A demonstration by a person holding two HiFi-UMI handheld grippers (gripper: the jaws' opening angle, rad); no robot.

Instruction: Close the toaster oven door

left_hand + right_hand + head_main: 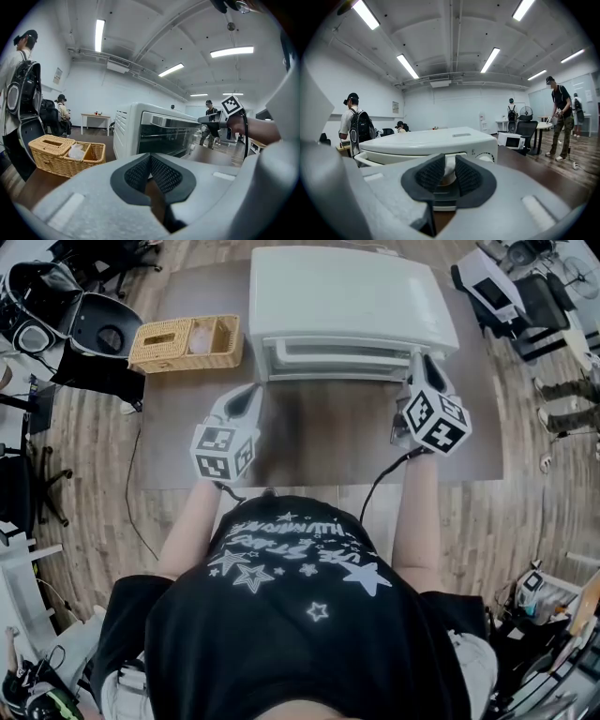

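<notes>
Right claw (450,174) clamped white boxy toaster oven's (347,292) bar handle (171,122) at 3 o'clock; likely needed straight push. Left claw (150,161) closed, empty.

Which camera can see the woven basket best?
The left gripper view: the basket is close and large, its weave clear. The head view shows it small, from above, beside the toaster oven. The right gripper view misses it.

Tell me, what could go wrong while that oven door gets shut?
The right gripper holds the door handle only at its far right end, so it might slip off or the door might twist. A hard push might also slide the toaster oven back across the table; the left gripper isn't bracing it.
</notes>
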